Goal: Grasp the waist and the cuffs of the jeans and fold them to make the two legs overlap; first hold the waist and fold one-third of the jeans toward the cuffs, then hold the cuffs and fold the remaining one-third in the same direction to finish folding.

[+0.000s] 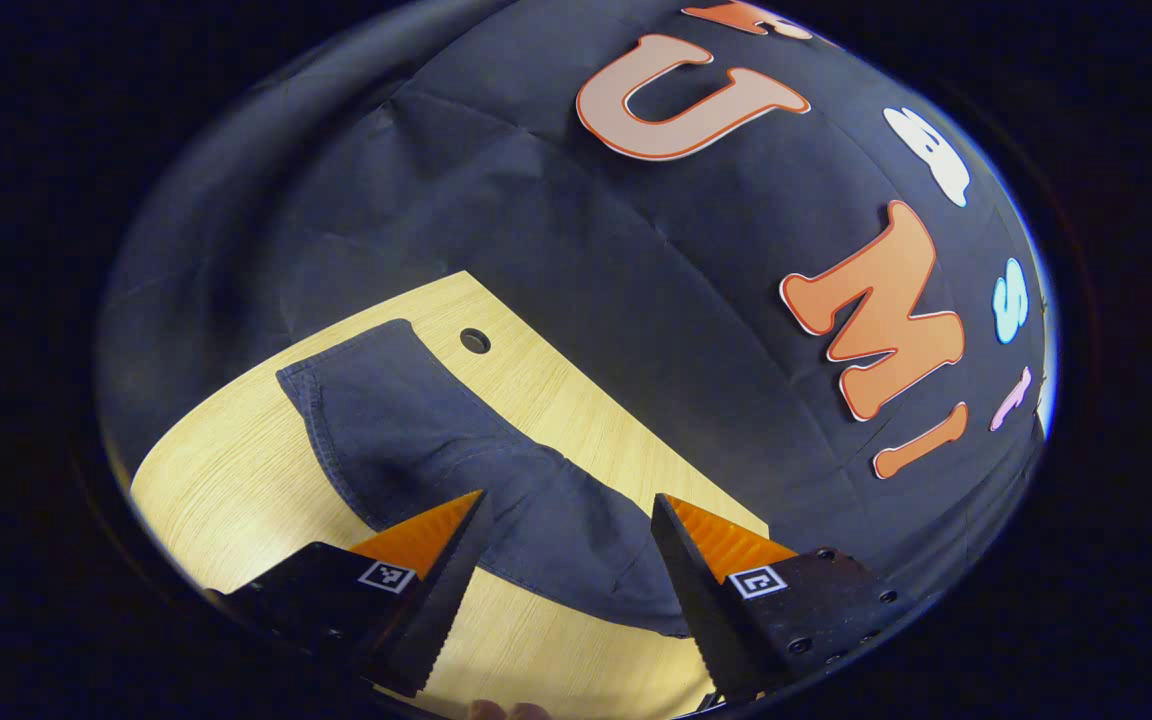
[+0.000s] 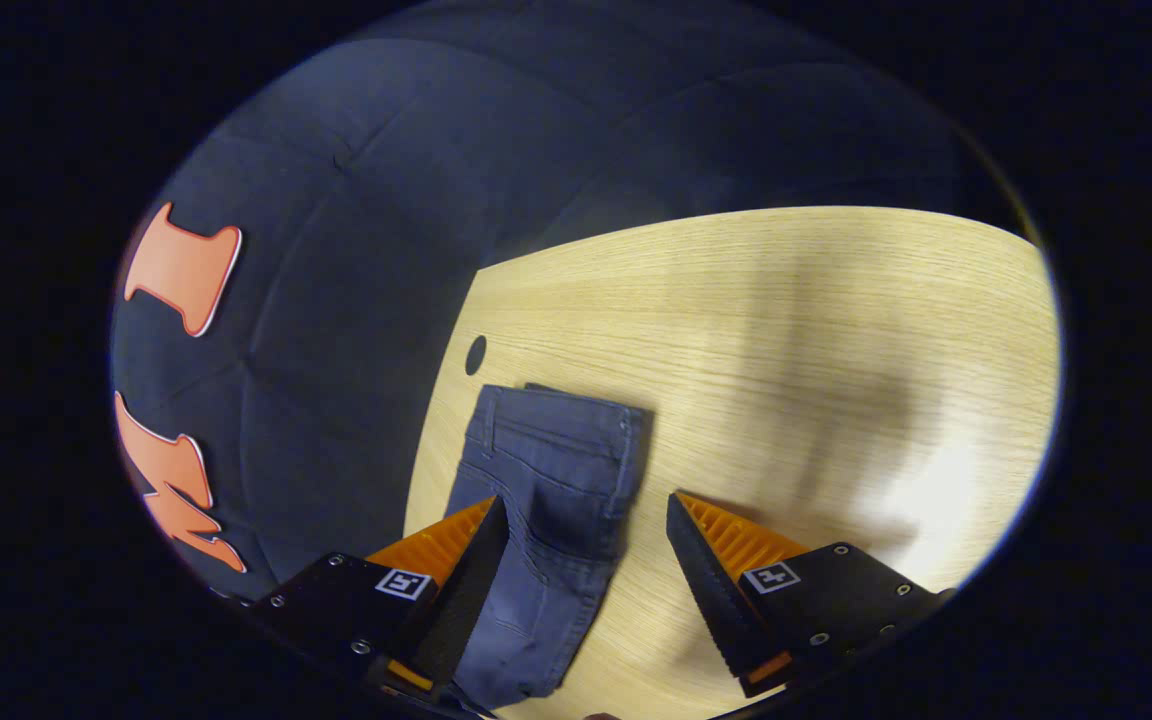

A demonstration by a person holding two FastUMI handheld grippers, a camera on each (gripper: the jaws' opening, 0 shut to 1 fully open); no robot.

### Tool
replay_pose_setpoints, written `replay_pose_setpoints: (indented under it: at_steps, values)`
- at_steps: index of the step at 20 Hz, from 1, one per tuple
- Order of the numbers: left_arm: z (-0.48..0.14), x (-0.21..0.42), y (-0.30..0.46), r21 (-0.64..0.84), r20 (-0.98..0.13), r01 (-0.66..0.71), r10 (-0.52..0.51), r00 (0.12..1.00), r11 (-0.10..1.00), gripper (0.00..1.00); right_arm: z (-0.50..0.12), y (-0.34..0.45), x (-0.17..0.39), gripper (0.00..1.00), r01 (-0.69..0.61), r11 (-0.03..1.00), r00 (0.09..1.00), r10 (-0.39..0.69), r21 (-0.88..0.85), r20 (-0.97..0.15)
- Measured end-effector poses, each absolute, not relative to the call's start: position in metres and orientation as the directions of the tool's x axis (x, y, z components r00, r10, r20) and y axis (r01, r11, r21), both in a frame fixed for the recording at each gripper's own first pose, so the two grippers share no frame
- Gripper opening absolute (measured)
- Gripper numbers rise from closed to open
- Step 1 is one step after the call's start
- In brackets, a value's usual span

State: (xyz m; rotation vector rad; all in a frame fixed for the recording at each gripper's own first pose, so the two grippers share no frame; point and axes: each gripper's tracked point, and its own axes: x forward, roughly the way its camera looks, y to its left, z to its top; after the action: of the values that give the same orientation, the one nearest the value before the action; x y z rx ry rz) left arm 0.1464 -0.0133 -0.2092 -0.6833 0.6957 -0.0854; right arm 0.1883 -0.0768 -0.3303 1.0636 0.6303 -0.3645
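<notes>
jeans: the dark denim jeans (image 2: 546, 500) lie flat on the worktop (image 2: 786, 330), right by the small round hole (image 2: 475, 355) near its edge. They look narrow enough that the legs are probably already stacked on each other.
waist: in the right gripper view the waistband end (image 2: 561, 405) sits just beside the hole, squared off, which should make it easy to grab for the one-third fold.
left gripper: the left gripper (image 1: 568, 515) hovers over the denim (image 1: 436, 450) away from the hole, jaws spread wide, nothing between them. Looks like it's lining up for a grab.
right gripper: the right gripper (image 2: 586, 520) hangs above the jeans below the waistband, jaws also wide apart and empty.
progress: a guess, but no thirds fold looks started yet.
backdrop: black cloth wall (image 2: 356, 250) just past the hole.
</notes>
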Motion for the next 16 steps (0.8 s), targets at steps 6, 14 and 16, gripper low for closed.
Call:
replay_pose_setpoints:
  at_steps: [6, 14, 16]
  values:
    - [-0.220, 0.138, -0.004, -0.601, -0.591, -0.198, -0.265, 0.762, 0.774, 0.98, -0.345, -0.083, 0.210, 0.61, 0.581, 0.491, 0.753, -0.023, 0.649, -0.657]
    - [-0.232, 0.136, 0.033, -0.630, -0.597, -0.260, -0.243, 0.764, 0.732, 0.98, -0.250, -0.047, 0.215, 0.22, 0.451, 0.698, 0.832, -0.103, 0.556, -0.546]
    - [-0.233, 0.135, 0.049, -0.642, -0.593, -0.270, -0.241, 0.768, 0.718, 0.98, -0.213, -0.021, 0.217, 0.21, 0.385, 0.708, 0.873, -0.071, 0.592, -0.483]
